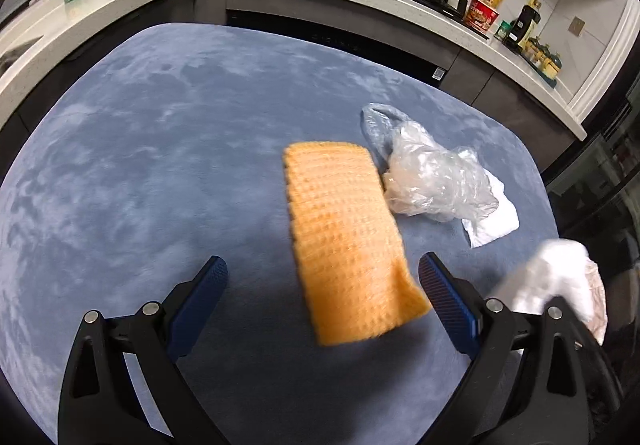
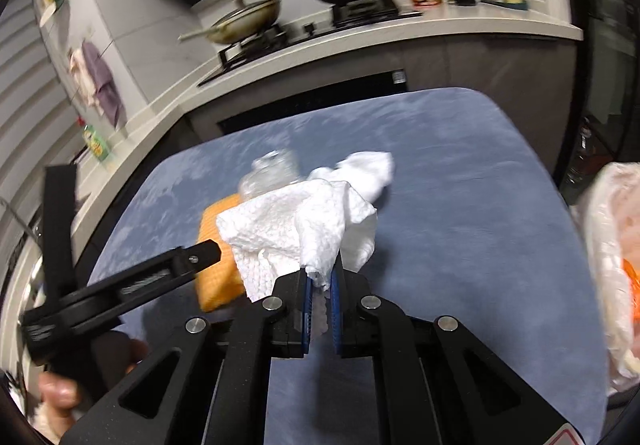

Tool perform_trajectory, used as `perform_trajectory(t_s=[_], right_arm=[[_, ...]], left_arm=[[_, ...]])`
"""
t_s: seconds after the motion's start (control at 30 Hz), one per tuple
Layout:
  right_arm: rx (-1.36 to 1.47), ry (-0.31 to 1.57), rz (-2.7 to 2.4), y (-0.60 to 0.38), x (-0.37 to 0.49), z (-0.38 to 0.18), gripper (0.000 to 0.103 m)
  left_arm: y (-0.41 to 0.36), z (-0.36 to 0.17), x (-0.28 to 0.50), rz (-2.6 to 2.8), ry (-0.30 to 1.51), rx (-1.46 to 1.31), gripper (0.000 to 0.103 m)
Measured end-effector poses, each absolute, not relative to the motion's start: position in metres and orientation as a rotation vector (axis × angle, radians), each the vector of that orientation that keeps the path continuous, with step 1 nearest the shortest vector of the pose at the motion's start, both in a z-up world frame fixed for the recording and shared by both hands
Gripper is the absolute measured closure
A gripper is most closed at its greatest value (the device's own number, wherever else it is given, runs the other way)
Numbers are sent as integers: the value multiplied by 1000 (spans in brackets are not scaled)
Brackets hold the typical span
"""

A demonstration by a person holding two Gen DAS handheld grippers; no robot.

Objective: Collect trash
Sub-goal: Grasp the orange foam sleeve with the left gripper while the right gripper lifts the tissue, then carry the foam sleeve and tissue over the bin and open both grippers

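A: Left wrist view?
B: The left gripper (image 1: 323,287) is spread wide above the blue mat (image 1: 140,173); an orange cloth (image 1: 348,241) lies between its fingers, clear plastic wrap (image 1: 436,181) just beyond.
A: Right wrist view?
B: The right gripper (image 2: 319,285) pinches a crumpled white paper towel (image 2: 296,225), lifted over the mat, hiding the cloth.

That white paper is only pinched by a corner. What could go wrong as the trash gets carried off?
The right hand-held gripper grips just a small edge of the paper towel, so it might tear or slip free. The loose, hanging part could also drag over the orange cloth and crumpled plastic bag and shift them. The left hand-held gripper is open and close by, so the two could bump.
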State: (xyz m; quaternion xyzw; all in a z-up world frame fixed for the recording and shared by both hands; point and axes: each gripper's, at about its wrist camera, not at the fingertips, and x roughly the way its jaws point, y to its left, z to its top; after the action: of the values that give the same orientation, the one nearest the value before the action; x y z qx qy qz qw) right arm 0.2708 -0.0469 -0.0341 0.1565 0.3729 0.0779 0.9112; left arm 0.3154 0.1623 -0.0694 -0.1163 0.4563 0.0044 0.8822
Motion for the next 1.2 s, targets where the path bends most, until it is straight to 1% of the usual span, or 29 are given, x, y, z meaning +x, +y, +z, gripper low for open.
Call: perform_trajectory(t_s=[0.03, 0.07, 0.1, 0.13, 0.17, 0.23, 0.27, 0.3, 0.37, 0.6, 0.83, 1.03, 1.2], right_arm=[[334, 770, 152, -53, 269, -33, 95], [348, 772, 140, -60, 267, -33, 95], [355, 772, 134, -64, 266, -33, 95], [359, 770, 127, -68, 264, -33, 95], [361, 768, 123, -71, 263, -33, 95], [368, 767, 115, -77, 260, -33, 95], [372, 767, 113, -79, 259, -34, 95], [376, 766, 111, -81, 259, -34, 95], [385, 766, 109, -85, 257, -35, 95], [406, 728, 130, -90, 238, -22, 95], [402, 644, 138, -102, 208, 12, 95], [403, 559, 92, -130, 177, 40, 95], [400, 500, 15, -168, 149, 55, 95]], left_arm=[[158, -72, 318, 22, 953, -227, 13], [154, -74, 321, 15, 954, -220, 19], [151, -75, 322, 8, 961, -213, 23], [148, -77, 324, 3, 975, -207, 34], [146, -79, 324, -8, 985, -208, 47], [143, -78, 321, -3, 979, -200, 56], [141, -76, 318, -11, 967, -195, 70], [139, -74, 315, -18, 962, -186, 75], [136, -71, 310, -11, 954, -163, 81], [134, -37, 272, -39, 893, -172, 82], [115, 11, 225, -133, 832, -177, 82], [65, 46, 196, -260, 779, -120, 82], [15, 62, 180, -378, 750, -65, 82]])
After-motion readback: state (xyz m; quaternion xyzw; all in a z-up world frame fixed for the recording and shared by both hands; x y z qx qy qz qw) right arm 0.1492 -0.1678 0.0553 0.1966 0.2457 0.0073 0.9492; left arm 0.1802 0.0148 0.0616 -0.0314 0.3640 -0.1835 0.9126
